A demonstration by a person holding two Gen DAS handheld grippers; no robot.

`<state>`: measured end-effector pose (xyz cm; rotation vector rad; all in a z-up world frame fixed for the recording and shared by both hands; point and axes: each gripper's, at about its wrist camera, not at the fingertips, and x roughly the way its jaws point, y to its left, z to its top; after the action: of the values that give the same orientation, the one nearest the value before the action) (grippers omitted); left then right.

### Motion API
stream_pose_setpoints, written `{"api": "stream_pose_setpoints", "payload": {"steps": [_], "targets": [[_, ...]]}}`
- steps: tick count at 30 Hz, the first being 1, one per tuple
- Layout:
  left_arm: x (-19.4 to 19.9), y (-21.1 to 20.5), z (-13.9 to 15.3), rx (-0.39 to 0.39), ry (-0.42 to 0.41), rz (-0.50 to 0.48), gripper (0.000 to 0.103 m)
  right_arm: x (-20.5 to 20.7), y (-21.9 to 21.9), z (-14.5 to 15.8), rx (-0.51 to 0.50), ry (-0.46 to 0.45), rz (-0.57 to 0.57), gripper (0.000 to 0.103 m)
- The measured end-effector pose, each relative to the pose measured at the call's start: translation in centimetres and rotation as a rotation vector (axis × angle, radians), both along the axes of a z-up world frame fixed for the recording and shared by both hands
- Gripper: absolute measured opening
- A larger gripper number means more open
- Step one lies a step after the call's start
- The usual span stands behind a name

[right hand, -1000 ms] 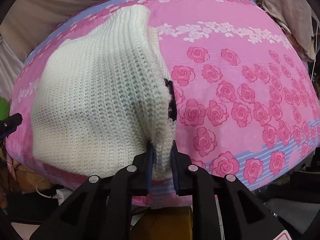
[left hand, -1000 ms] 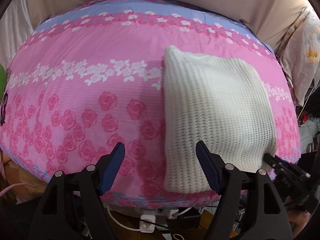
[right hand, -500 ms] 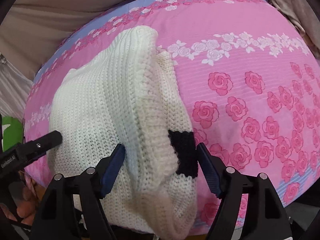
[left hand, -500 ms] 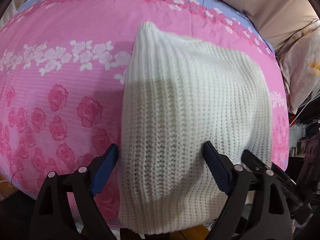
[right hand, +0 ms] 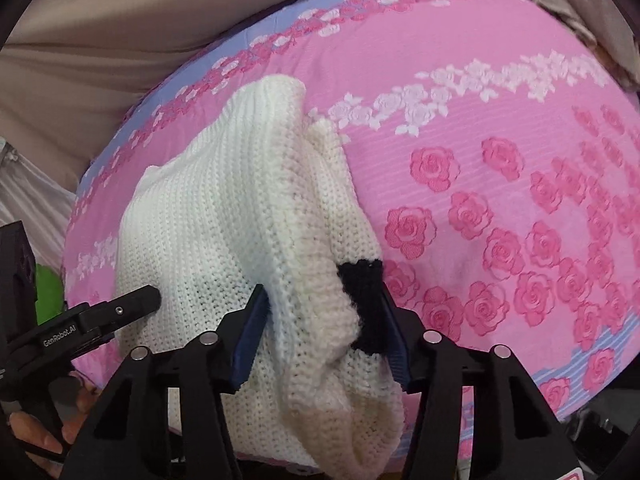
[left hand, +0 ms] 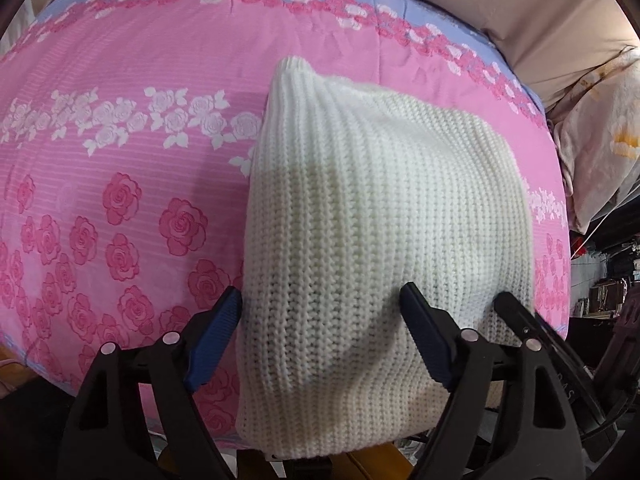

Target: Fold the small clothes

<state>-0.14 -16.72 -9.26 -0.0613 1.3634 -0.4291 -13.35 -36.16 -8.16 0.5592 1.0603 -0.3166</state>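
Observation:
A folded white knit sweater [left hand: 376, 216] lies on the pink rose-print bed cover [left hand: 120, 160], reaching the near edge. In the right wrist view the sweater [right hand: 208, 220] shows thick stacked folds and a black patch [right hand: 362, 280] on its right side. My left gripper [left hand: 320, 332] is open, its blue-padded fingers [left hand: 216, 332] spread over the sweater's near left part. My right gripper [right hand: 324, 332] is open, its fingers straddling the sweater's thick right edge. The left gripper's tip [right hand: 132, 304] shows at the left of the right wrist view.
A beige sheet [right hand: 120, 40] lies behind the bed cover. A pale printed cloth [left hand: 600, 140] is heaped at the right. A green object [right hand: 48, 292] sits at the bed's left edge. Cluttered floor shows beyond the right edge.
My right gripper, shut on the sweater's edge a second ago, has opened and let go. My left gripper moved forward and right over the sweater, staying open.

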Motion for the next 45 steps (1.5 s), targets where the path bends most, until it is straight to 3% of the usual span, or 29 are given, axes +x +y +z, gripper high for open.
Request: {"api": "stream_pose_setpoints", "payload": {"steps": [2, 5, 6, 7, 8, 12, 13, 15, 16, 17, 18, 19, 21, 24, 29, 30, 32, 33, 34, 35, 37, 40, 45], "targets": [[-0.3, 0.0, 0.1, 0.021, -0.019, -0.008, 0.079, 0.4, 0.2, 0.8, -0.044, -0.007, 0.017, 0.056], [-0.6, 0.2, -0.6, 0.035, -0.011, -0.005, 0.079, 1.2, -0.2, 0.6, -0.031, -0.009, 0.016, 0.063], [-0.6, 0.3, -0.6, 0.033, -0.008, 0.001, 0.08, 1.7, -0.3, 0.2, -0.018, -0.006, 0.017, 0.058], [-0.6, 0.4, -0.6, 0.033, -0.006, 0.004, 0.079, 2.2, -0.2, -0.1, -0.008, -0.011, 0.04, 0.023], [-0.6, 0.5, -0.3, 0.031, -0.012, 0.006, 0.079, 2.8, 0.0, 0.0, 0.004, -0.007, 0.065, 0.015], [-0.5, 0.3, 0.5, 0.046, -0.066, -0.007, 0.08, 2.7, 0.9, 4.3, -0.068, -0.157, 0.069, 0.015], [-0.5, 0.2, 0.4, 0.049, -0.063, -0.009, 0.08, 2.8, 0.7, 4.0, -0.084, -0.148, 0.07, 0.016], [-0.3, 0.0, 0.1, 0.045, -0.034, -0.01, 0.08, 3.8, 0.0, 0.4, -0.052, -0.005, 0.095, 0.019], [-0.3, 0.0, 0.1, 0.031, -0.022, -0.009, 0.08, 3.8, -0.4, -1.2, -0.02, 0.042, 0.096, 0.025], [-0.4, 0.1, 0.5, 0.003, -0.022, -0.01, 0.08, 3.1, -0.8, -1.0, -0.004, 0.017, 0.072, 0.027], [-0.4, 0.2, 0.6, -0.02, -0.027, -0.009, 0.082, 2.6, -1.1, -0.5, 0.002, 0.001, 0.057, 0.035], [-0.3, 0.3, 0.7, -0.036, -0.027, -0.004, 0.085, 2.2, -1.2, 0.1, -0.008, -0.001, 0.043, 0.051], [0.0, 0.5, 0.1, -0.06, -0.001, 0.013, 0.085, 1.4, -1.0, 0.6, -0.045, 0.01, 0.027, 0.067], [0.5, 0.2, -1.5, -0.059, 0.05, 0.027, 0.088, 1.0, -0.8, -1.4, -0.024, 0.075, 0.071, 0.072], [1.2, -0.3, -3.8, -0.052, 0.117, 0.039, 0.095, 0.5, -2.1, -4.3, 0.25, 0.033, -0.023, 0.076], [1.4, -0.5, -4.0, -0.06, 0.137, 0.038, 0.095, 0.6, -2.4, -4.9, 0.307, 0.017, -0.048, 0.082], [1.5, -1.0, -3.9, -0.058, 0.154, 0.03, 0.093, 0.8, -2.5, -4.9, 0.319, -0.006, -0.062, 0.085], [1.6, -1.2, -3.7, -0.053, 0.152, 0.02, 0.089, 1.1, -2.2, -4.8, 0.301, 0.003, -0.053, 0.081], [1.5, -1.6, -3.4, -0.044, 0.144, 0.007, 0.082, 1.5, -1.9, -4.7, 0.295, -0.002, -0.031, 0.066], [1.5, -1.9, -2.9, -0.037, 0.137, -0.01, 0.078, 1.8, -1.8, -4.6, 0.31, -0.005, -0.022, 0.062], [1.2, -2.1, -1.9, -0.03, 0.127, -0.04, 0.059, 1.9, -1.7, -4.0, 0.305, -0.01, -0.039, 0.046], [0.7, -2.8, 0.3, -0.021, 0.088, -0.086, 0.048, 1.8, -1.4, -2.3, 0.271, -0.029, -0.039, 0.036], [-0.4, -4.2, 4.0, -0.045, 0.03, -0.16, 0.045, 0.5, -1.1, 1.1, 0.272, -0.099, -0.06, 0.031]]}}
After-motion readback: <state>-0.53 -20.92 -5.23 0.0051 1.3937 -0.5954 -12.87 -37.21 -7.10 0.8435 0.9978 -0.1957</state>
